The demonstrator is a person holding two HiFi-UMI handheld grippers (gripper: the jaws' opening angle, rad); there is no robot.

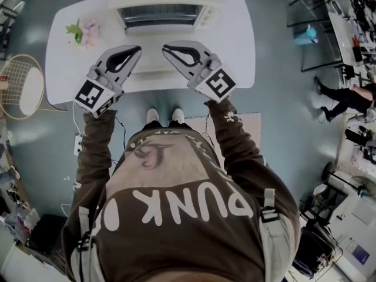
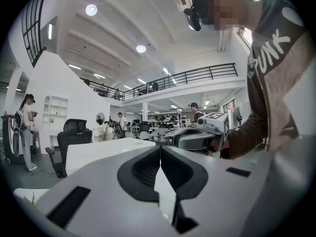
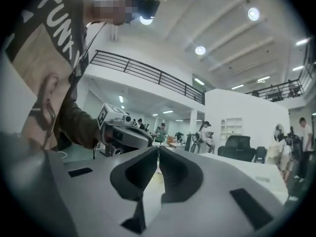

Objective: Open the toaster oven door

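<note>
The white toaster oven (image 1: 167, 4) stands at the far middle of the white table (image 1: 238, 46), its dark front opening facing me. Whether its door is up or down I cannot tell. My left gripper (image 1: 137, 50) hovers over the table in front of the oven, left of centre, with its jaws shut tip to tip and empty. My right gripper (image 1: 165, 46) mirrors it just to the right, also shut on nothing. The left gripper (image 2: 160, 147) looks sideways at the right one; the right gripper (image 3: 158, 148) looks back at the left.
A pink flower bunch (image 1: 84, 33) lies on the table's left part. A badminton racket (image 1: 22, 87) leans off the left edge. A power strip (image 1: 78, 144) and cables lie on the floor. A blue bin (image 1: 305, 35) and a person's legs (image 1: 346, 97) are at the right.
</note>
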